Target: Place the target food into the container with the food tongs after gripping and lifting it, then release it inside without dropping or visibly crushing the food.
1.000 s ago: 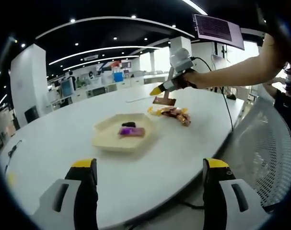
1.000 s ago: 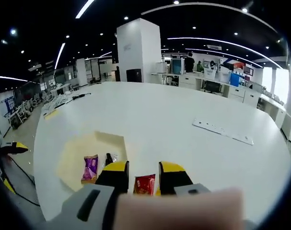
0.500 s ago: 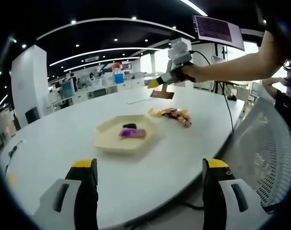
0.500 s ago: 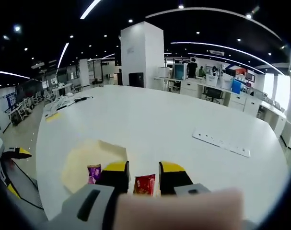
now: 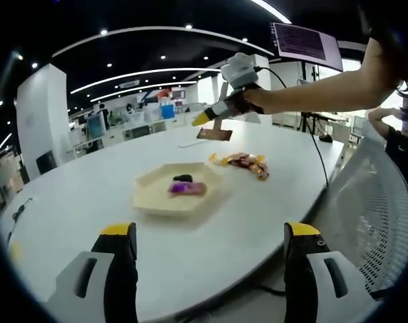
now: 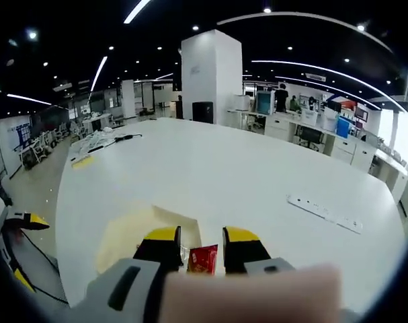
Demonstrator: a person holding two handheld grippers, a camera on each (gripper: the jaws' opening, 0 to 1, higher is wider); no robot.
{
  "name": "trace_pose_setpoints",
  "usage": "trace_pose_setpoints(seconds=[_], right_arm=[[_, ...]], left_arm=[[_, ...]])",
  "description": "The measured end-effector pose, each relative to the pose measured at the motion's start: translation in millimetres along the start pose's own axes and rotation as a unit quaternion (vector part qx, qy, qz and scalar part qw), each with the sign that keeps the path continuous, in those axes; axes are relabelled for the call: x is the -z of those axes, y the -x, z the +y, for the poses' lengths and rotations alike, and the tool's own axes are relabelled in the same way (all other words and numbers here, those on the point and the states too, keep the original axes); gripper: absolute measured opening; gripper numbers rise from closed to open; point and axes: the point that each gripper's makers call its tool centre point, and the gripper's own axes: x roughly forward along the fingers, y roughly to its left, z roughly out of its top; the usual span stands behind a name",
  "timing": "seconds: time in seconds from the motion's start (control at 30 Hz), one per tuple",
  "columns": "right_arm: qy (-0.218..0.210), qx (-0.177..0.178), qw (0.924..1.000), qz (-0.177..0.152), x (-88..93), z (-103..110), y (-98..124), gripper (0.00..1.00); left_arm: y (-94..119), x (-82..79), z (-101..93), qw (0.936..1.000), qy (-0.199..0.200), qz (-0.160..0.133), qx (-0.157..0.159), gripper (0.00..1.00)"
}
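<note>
- Looking along the left gripper view, the left gripper [image 5: 210, 269] is seen at the bottom of the frame with its two yellow-tipped jaws spread well apart and nothing between them; it is released and idle above the near edge of the white table [image 5: 89, 202].
- A red-brown snack packet [image 5: 214, 134] is seen in the upper middle of this view, held up in the air by the right gripper [image 5: 205, 119], which enters from the upper right on a person's arm [image 5: 324, 91].
- The packet hangs above the table, up and to the right of the beige tray [image 5: 150, 195], which lies at the frame's centre with a purple packet [image 5: 187, 189] and a small dark item [image 5: 183, 177] inside.
- A heap of orange and red wrappers [image 5: 245, 162] is seen on the table just right of the tray.
- The packet is judged light, thin and crinkly, with a slippery foil skin and contents that could be crushed; a hold on a sealed edge with gentle pressure is judged safest.
- In the right gripper view, the right gripper [image 6: 202, 250] is seen at the bottom centre, its jaws clenched on the snack packet [image 6: 203, 259], which stands upright between the yellow tips.
- The tray [image 6: 133, 232] is seen at the lower left, below and partly hidden behind the jaws, so the packet is judged not yet squarely over it.
</note>
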Motion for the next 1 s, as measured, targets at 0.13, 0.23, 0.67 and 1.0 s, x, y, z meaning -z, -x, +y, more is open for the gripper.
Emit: trace_pose_setpoints(seconds=[0.13,0.23,0.67,1.0], right_arm=[[0.004,-0.012,0.9999,-0.002,-5.1,12.8,-9.5,0.24],[0.005,-0.02,0.9998,-0.006,-10.2,21.1,-15.6,0.24],[0.008,-0.06,0.998,-0.015,-29.7,60.7,-42.6,0.24],[0.007,-0.092,0.9955,-0.021,-42.6,92.0,-57.9,0.24]], left_arm=[[0.1,-0.1,0.0,1.0,0.0,-0.001,0.0,0.87],[0.3,0.1,0.3,1.0,0.0,-0.001,-0.001,0.87],[0.7,0.7,0.5,1.0,0.0,0.0,-0.001,0.87],[0.6,0.5,0.7,1.0,0.0,-0.001,-0.002,0.87]])
